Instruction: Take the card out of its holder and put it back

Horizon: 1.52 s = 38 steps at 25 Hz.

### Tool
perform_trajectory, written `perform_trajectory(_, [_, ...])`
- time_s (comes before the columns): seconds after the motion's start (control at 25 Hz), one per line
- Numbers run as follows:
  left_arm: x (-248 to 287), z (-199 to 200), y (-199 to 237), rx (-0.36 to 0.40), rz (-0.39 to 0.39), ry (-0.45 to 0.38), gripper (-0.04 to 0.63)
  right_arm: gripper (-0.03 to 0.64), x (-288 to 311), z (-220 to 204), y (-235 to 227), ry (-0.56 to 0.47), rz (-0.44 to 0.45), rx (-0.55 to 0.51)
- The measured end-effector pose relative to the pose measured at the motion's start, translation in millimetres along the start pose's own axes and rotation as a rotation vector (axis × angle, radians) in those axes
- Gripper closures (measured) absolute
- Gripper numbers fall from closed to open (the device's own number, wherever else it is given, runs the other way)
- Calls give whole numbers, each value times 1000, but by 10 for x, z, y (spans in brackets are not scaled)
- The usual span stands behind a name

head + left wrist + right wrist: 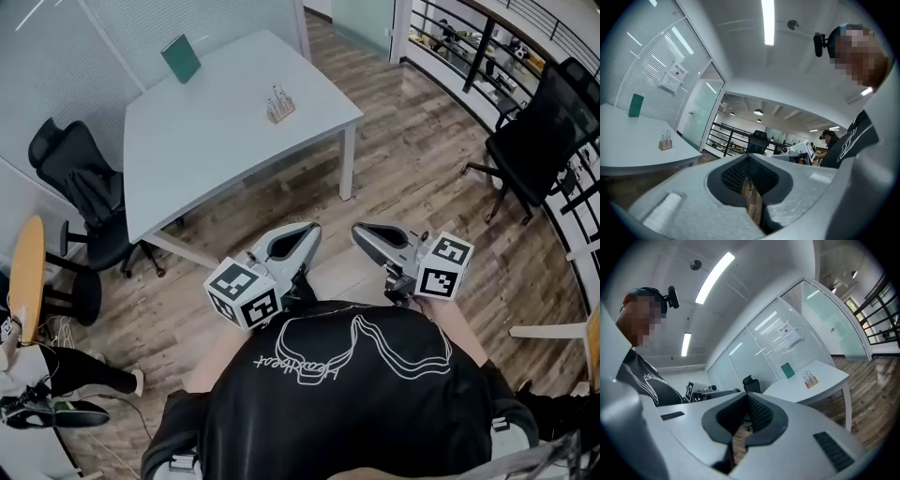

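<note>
1. My left grey hand-held gripper (309, 231) (749, 157) is clenched on nothing, jaws together.
2. My right grey hand-held gripper (360, 231) (747, 395) is the same: closed and empty, just beside the left.
3. The flat green rectangular card holder (180, 58) stands at the white table's (216, 150) far edge, well apart from both grippers. A small wooden rack (279, 107) sits nearer.

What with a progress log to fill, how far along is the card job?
Nothing looks done yet: the wooden holder stands untouched on the table, away from the person. In hand: nothing; the left claw and right claw are shut and empty. Left: walk over, pull the card, put it back.
</note>
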State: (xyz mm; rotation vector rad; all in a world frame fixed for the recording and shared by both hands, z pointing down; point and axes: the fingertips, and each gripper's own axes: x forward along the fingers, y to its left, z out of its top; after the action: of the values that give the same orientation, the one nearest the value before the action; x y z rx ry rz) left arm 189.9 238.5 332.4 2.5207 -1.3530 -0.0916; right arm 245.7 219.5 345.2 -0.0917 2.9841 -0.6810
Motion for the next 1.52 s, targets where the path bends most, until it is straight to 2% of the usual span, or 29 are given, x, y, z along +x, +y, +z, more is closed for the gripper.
perform_trajectory(0.12, [49,-37,192,-36,-15,8,581,607,115,-31,-115,36,-43,-54])
perform_trajectory(0.24, [120,25,473,-52,-36,5,581,607,311,45,-238,15,-47,-87])
perform_trajectory(0.4, [277,149,892,-66,-61,8,582,607,637,125,-520,3,-40,-45])
perform_trajectory(0.76, [593,479,2190,-109,-77,59,581,607,1599,412,-1442,6,-118,47])
perform_trajectory(1.08, [912,782,3252,-96,-104,88,581,607,2396,704,-2194,-10,-175,90])
perform_trajectory(1.52, [1266,825,4318,-111,-142,136,581,607,3088,817,-2955,-15,-221,124])
